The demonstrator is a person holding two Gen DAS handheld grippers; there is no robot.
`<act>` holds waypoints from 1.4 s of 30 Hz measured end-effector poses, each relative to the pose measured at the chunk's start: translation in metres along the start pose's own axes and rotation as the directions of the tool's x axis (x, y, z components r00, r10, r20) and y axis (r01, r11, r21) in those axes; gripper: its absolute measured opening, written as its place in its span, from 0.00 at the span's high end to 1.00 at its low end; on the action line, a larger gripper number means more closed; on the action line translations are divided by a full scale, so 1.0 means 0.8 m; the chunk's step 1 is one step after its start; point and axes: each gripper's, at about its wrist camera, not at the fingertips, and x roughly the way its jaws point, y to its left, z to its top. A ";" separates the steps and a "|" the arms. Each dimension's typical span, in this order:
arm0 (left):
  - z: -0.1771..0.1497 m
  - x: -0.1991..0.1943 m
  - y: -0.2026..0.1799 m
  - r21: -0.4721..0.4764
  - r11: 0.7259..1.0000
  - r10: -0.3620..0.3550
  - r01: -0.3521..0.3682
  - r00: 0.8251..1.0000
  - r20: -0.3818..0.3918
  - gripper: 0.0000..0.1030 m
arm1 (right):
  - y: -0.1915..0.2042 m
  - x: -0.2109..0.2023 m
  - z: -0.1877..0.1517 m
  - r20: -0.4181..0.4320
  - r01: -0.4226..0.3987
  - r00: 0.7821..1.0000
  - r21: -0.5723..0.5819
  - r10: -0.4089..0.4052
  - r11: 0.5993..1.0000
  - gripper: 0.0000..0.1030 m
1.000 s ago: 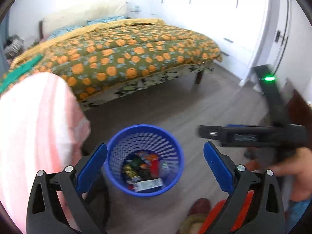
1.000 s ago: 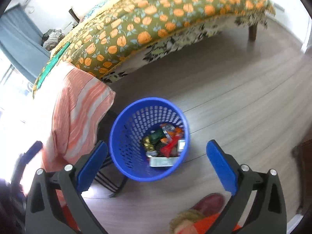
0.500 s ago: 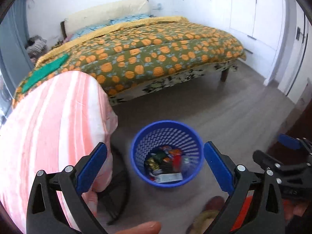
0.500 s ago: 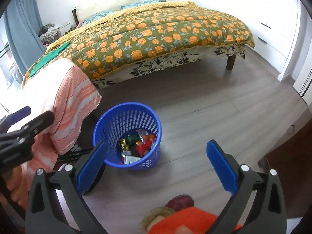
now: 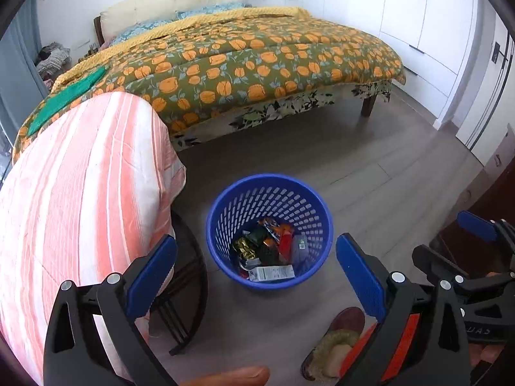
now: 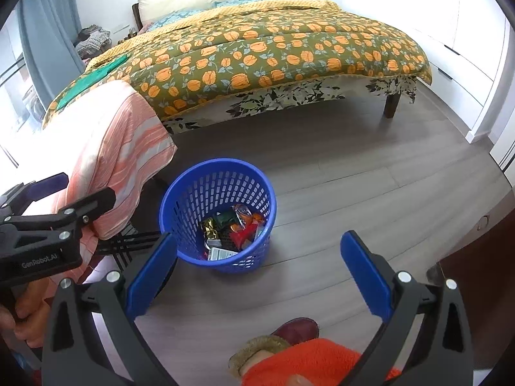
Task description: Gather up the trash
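Note:
A blue perforated waste basket (image 5: pixel 269 193) stands on the grey wood floor; it also shows in the right wrist view (image 6: pixel 199 193). Several wrappers and a white carton (image 5: pixel 272 272) lie in its bottom, and show in the right wrist view too (image 6: pixel 233 231). My left gripper (image 5: pixel 256 270) is open and empty, held above and in front of the basket. My right gripper (image 6: pixel 257 263) is open and empty, also above and in front of it. The right gripper shows at the right edge of the left wrist view (image 5: pixel 476 257), the left gripper at the left edge of the right wrist view (image 6: pixel 48 225).
A chair draped with an orange-and-white striped towel (image 5: pixel 80 193) stands close left of the basket. A bed with an orange-patterned quilt (image 5: pixel 241 61) fills the back. White wardrobes (image 5: pixel 418 16) line the right wall. My slippered foot (image 5: pixel 338 341) is on the floor below.
Both grippers have drawn back and up from the basket, so it looks smaller and more of the room shows. Both stay open and empty.

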 end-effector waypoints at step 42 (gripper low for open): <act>-0.007 0.007 0.012 -0.028 0.999 0.024 -0.024 1.000 -0.011 0.05 | 0.013 0.007 0.000 -0.014 0.000 1.000 -0.030 -0.001 1.000 0.04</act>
